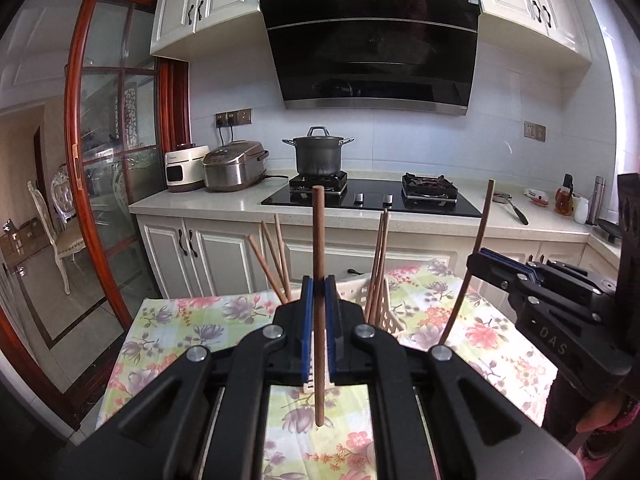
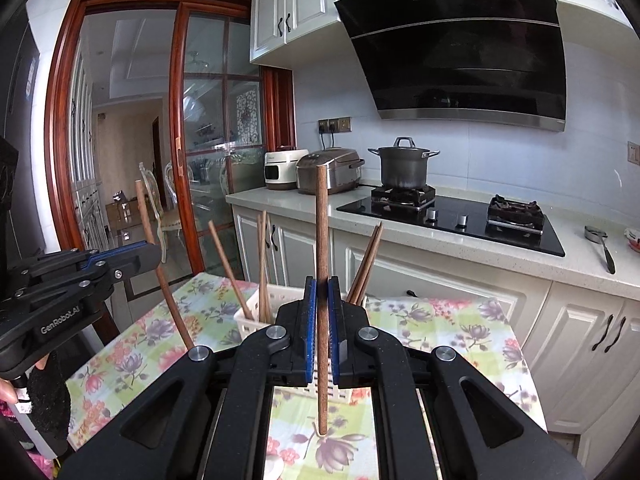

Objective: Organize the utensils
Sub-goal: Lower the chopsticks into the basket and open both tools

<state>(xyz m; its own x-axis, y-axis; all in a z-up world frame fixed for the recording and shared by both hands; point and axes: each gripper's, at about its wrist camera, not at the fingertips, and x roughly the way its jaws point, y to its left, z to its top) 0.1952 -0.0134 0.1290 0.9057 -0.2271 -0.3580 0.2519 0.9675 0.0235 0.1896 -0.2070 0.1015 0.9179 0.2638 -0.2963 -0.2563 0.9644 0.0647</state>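
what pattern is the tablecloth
Floral: pink and purple flowers on pale green and yellow checks. The tablecloth shows best in the right wrist view.

"DAS" in raised letters on black body of right gripper (image 1: 486, 257), right edge of left wrist view. "GenRobot.AI" in white on black body of left gripper (image 2: 150, 249), lower left of right wrist view. Small sticker on range hood (image 2: 460, 44), upper right corner, print too small to read. Nothing else legible.
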